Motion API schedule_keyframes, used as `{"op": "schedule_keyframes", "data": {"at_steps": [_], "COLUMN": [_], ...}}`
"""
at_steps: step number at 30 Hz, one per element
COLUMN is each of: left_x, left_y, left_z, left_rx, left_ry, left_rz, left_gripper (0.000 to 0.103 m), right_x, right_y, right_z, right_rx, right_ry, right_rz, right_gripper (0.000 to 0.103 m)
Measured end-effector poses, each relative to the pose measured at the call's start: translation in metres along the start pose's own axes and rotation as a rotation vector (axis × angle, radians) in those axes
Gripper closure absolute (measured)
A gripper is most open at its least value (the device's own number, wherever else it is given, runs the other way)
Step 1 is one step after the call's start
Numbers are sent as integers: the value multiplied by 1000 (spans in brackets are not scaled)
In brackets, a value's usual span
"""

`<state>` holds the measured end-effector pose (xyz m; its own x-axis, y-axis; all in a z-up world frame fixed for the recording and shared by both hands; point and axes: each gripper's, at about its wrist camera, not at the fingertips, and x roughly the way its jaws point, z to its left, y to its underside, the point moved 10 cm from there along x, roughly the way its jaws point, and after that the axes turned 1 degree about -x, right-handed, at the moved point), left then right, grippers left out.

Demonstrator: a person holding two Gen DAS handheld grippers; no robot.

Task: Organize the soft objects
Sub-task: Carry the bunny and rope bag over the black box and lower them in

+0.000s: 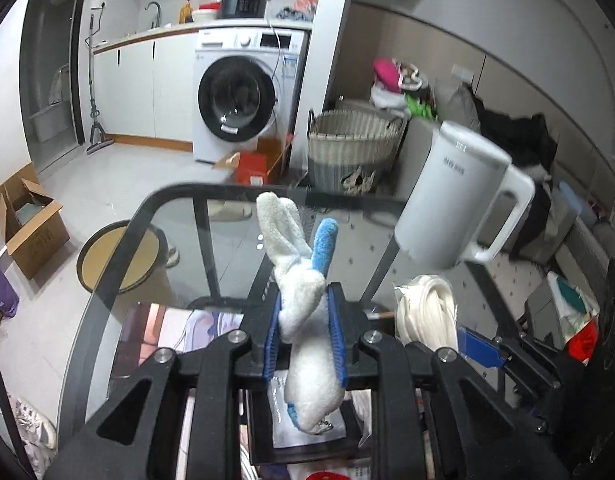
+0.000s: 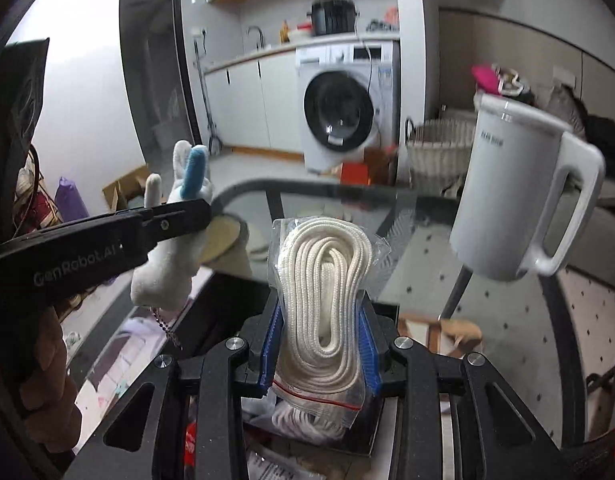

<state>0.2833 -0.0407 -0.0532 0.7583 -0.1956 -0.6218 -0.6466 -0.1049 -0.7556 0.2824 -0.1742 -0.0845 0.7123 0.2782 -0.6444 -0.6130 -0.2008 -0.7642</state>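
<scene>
My left gripper [image 1: 305,334] is shut on a white plush toy with a blue ear [image 1: 303,304], held up above a glass table [image 1: 227,240]. The toy also shows in the right wrist view [image 2: 175,240], gripped by the left gripper's black finger [image 2: 147,228]. My right gripper [image 2: 321,344] is shut on a clear bag of coiled white rope [image 2: 323,300], also held above the table. The bag shows at the right of the left wrist view [image 1: 427,312].
A white jug with a handle [image 1: 455,196] stands on the glass table at the right [image 2: 515,192]. Beyond the table are a woven laundry basket [image 1: 351,148], a washing machine [image 1: 239,96], a cardboard box [image 1: 27,224] and a round stool [image 1: 119,256].
</scene>
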Motion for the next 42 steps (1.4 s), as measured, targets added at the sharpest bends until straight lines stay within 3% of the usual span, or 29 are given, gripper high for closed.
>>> {"op": "schedule_keyframes", "data": {"at_steps": [11, 15, 19, 26, 32, 33, 36, 38, 42], "left_x": [30, 43, 54, 62, 63, 62, 56, 53, 47], "left_y": [26, 43, 62, 75, 80, 79, 74, 70, 64], "left_z": [-2, -5, -8, -8, -2, -3, -3, 0, 2], "left_rx": [15, 31, 68, 68, 47, 44, 51, 58, 41], "left_ry": [-27, -5, -28, -36, -42, -40, -46, -64, -33], "left_rz": [139, 233, 306, 362, 389, 383, 359, 340, 321], "left_gripper": [83, 83, 83, 83, 82, 78, 60, 55, 54], "right_x": [18, 23, 30, 34, 33, 32, 30, 28, 21], "right_y": [21, 29, 38, 45, 48, 47, 45, 44, 41], "right_z": [4, 5, 6, 10, 9, 7, 6, 5, 5], "right_rx": [-15, -26, -26, -32, -21, -11, 4, 10, 9], "right_ry": [-23, -29, -28, -33, -36, -35, -38, -35, -38], "right_rz": [100, 138, 177, 206, 229, 225, 216, 208, 196], "right_gripper": [70, 70, 70, 69, 61, 53, 51, 50, 50]}}
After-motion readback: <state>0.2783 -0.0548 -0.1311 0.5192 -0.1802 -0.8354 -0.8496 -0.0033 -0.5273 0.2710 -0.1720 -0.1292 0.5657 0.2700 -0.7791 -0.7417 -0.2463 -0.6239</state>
